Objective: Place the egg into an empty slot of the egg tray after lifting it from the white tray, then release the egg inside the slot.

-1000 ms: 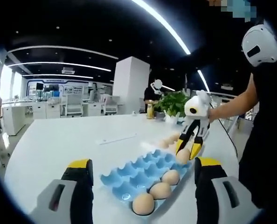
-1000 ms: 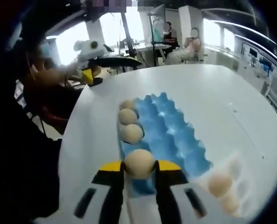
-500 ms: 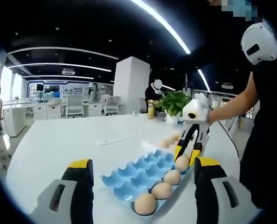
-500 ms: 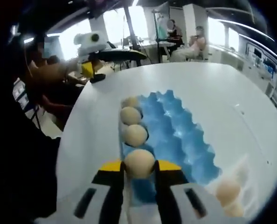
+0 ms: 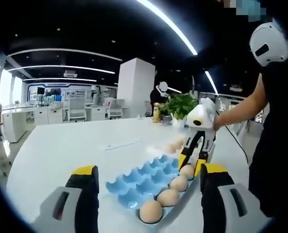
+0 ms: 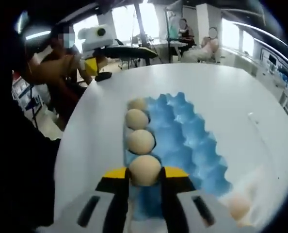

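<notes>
1. The egg [image 6: 144, 170] sits pinched between my right gripper [image 6: 145, 175] tips, low over the blue egg tray [image 6: 183, 145], at the near end of its edge row.
2. Three more eggs [image 6: 141, 141] fill that row ahead.
3. My left gripper [image 5: 146, 182] is spread wide, holding nothing.
4. The white tray [image 6: 250, 194] lies beside the blue one on the white table [image 6: 231, 97].

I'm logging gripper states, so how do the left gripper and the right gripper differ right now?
The right gripper is shut on an egg over the blue egg tray; the left gripper is open, holding nothing. The right reaches over the tray's egg row; the left hangs back. Both have yellow-tipped jaws.
</notes>
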A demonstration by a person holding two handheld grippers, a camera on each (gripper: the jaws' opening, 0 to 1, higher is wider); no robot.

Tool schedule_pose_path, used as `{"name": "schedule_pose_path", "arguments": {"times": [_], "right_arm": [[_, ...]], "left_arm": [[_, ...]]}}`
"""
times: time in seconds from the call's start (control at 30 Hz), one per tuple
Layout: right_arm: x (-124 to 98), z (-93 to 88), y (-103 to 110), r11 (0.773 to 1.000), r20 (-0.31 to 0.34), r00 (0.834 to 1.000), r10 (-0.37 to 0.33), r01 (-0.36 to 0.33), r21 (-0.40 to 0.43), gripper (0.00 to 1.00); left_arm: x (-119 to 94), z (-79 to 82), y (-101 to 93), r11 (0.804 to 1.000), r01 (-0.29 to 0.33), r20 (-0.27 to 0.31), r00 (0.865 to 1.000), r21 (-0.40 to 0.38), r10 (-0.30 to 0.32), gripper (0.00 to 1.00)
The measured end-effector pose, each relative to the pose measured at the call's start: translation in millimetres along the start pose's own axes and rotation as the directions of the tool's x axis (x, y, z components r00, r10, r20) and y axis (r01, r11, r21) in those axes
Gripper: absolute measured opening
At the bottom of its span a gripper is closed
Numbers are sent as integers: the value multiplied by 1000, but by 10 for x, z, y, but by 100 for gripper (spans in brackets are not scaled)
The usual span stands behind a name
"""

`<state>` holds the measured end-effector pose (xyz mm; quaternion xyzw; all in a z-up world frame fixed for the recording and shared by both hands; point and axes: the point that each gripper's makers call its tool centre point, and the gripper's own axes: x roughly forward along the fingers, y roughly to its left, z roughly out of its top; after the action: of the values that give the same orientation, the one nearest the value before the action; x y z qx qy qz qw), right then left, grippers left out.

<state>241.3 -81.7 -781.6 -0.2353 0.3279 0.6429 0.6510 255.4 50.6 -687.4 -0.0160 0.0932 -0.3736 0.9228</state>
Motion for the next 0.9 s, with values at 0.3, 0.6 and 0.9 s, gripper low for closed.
{"name": "schedule_pose_path", "arguments": {"times": [0.3,0.6,0.9], "right_arm": [[48,-15,14,993,-29,1000,-4,1,-120,26],[-4,-19,26,995,27,1000,3,-1,-99,27],[-191,-40,-34,998,63,998,-32,36,-60,25]], "left_arm": [[-15,-2,-16,1000,10,-2,1000,-5,-10,82],[-8,6,-52,1000,16,3,1000,5,-16,84],[-1,10,-40,1000,16,6,1000,6,-16,84]]}}
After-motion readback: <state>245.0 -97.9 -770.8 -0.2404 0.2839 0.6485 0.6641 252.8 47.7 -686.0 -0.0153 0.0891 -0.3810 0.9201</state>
